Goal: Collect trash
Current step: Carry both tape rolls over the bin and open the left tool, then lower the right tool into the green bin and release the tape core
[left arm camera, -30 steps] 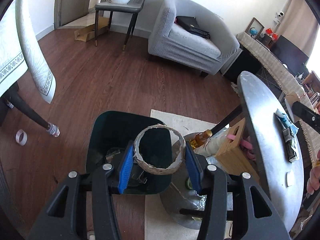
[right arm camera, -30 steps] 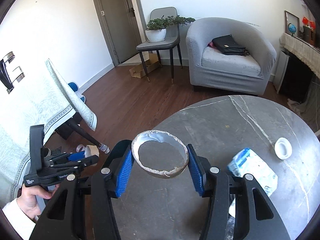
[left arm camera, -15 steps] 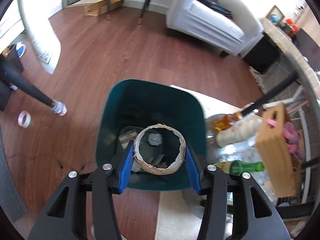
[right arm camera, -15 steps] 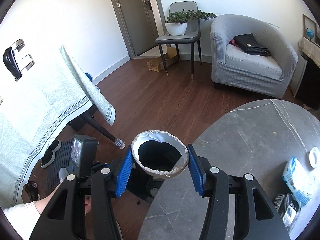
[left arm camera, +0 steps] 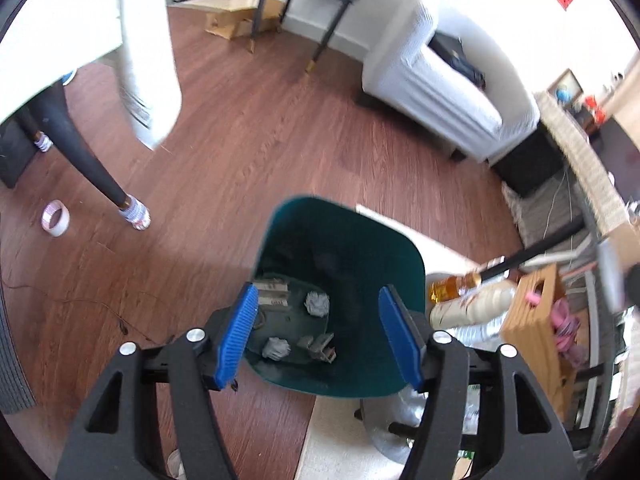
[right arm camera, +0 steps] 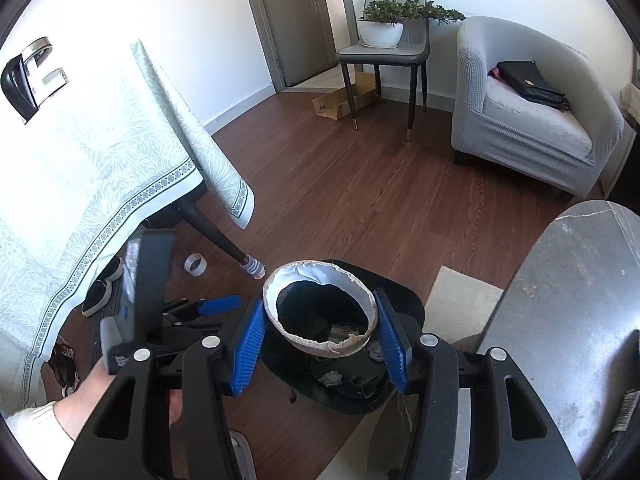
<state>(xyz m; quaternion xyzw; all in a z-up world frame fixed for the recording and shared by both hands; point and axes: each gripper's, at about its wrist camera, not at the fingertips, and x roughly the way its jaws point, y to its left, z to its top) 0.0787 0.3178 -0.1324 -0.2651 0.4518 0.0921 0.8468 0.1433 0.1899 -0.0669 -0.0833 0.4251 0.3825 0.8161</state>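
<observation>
A dark wooden floor (right arm camera: pixel 360 184) ran from a cloth-draped table (right arm camera: pixel 80 152) at the left past a grey chair (right arm camera: pixel 384 52) to a grey armchair (right arm camera: pixel 532 120), with a round grey tabletop (right arm camera: pixel 568 320) at the right edge. The left gripper (left arm camera: pixel 320 332) hung over the green trash bin (left arm camera: pixel 360 240), its blue fingers (left arm camera: pixel 236 340) spread apart with nothing between them; crumpled paper (left arm camera: pixel 318 304) lay in the bin's bottom. The right gripper (right arm camera: pixel 320 336) pinched a torn white paper bowl (right arm camera: pixel 320 308) above the same bin. A tape roll (right arm camera: pixel 195 265) lay by the table leg; bottles (left arm camera: pixel 468 304) and a wooden box (left arm camera: pixel 536 320) crowded the bin's right side.
</observation>
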